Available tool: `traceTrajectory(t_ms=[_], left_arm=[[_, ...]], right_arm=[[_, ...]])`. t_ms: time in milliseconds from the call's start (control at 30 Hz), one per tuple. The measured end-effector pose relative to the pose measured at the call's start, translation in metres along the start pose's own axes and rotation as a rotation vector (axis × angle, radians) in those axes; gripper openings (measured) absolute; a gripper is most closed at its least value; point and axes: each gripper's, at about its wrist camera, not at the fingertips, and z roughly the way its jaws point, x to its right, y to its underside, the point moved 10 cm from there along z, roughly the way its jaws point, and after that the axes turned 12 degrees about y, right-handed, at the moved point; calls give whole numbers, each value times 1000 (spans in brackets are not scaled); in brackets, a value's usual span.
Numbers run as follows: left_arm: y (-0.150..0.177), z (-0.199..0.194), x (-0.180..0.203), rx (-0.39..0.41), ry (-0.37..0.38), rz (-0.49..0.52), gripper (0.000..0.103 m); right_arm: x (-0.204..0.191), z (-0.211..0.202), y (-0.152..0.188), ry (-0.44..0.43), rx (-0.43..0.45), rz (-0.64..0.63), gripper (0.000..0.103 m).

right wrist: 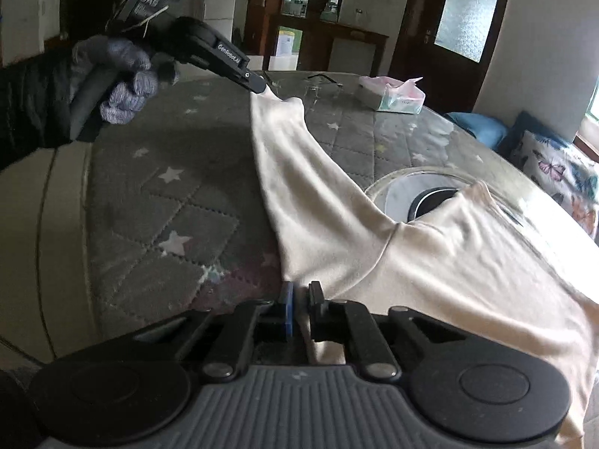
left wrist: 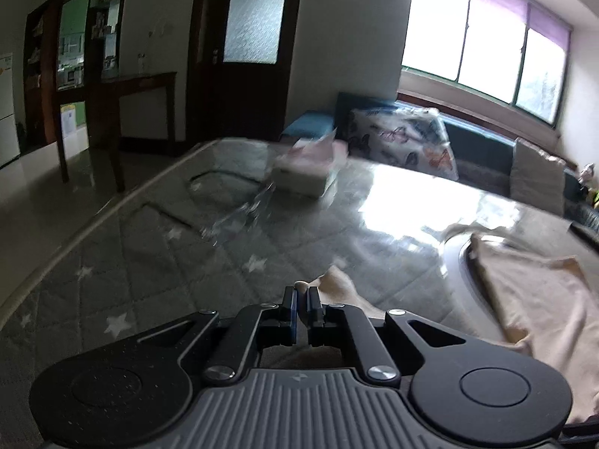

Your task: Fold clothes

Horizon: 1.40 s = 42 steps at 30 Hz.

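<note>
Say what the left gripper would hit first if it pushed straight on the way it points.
Probably the table itself: the left gripper, shut on the tip of the cream garment, angles down toward its bare starred surface. Farther along that line sits the tissue box, though depth is unclear.

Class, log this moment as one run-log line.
task: fold clothes | left gripper: shut on sleeve end | right gripper: shut on cream garment edge | garment spread on star-quilted table
</note>
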Motion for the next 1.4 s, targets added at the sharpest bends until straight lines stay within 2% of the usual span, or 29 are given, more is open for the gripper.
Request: traceTrajectory(t_ms=[133, 200, 233, 333, 400, 467, 600, 700, 767, 900, 967, 1100, 1233, 1333, 1400], left_arm=[[28, 14, -17, -92, -54, -23, 9], [32, 14, -21, -90, -63, -30, 16], [30, 11, -21, -85, -81, -28, 16], [21, 2, -16, -57, -111, -3, 15], [14, -4, 1, -31, -70, 20, 15], [13, -6, 27, -29, 4, 48, 13], [27, 7, 83, -87, 146, 123, 13], [38, 22, 115, -123, 211, 159, 13], [45, 29, 128, -143, 237, 174, 13], [59, 38, 137, -179, 242, 200, 13], [65, 40, 139, -185, 218, 238, 13], [57, 35, 141, -184, 209, 242, 13], [40, 30, 172, -147, 287, 252, 13], [37, 39, 208, -167, 373, 257, 13], [40, 52, 229, -189, 404, 276, 13]], right_arm=[[-2, 0, 4, -3, 1, -25, 7], [-5, -1, 2, -10, 1, -36, 14], [-5, -2, 2, -13, 5, -35, 18], [-1, -10, 0, -14, 22, -4, 18], [5, -12, 0, 6, 22, 15, 18], [5, -10, 4, 3, 5, 23, 18], [3, -18, 9, -16, 5, 30, 19], [21, -31, 11, 25, 18, 74, 27], [39, -35, 16, 83, 13, 104, 30], [72, -35, 35, 164, -39, 170, 31], [77, -40, 46, 159, -60, 192, 31], [81, -57, 65, 169, -72, 194, 30], [88, -67, 74, 190, -76, 221, 30], [84, -64, 76, 186, -82, 202, 30], [81, -61, 77, 200, -79, 178, 28]])
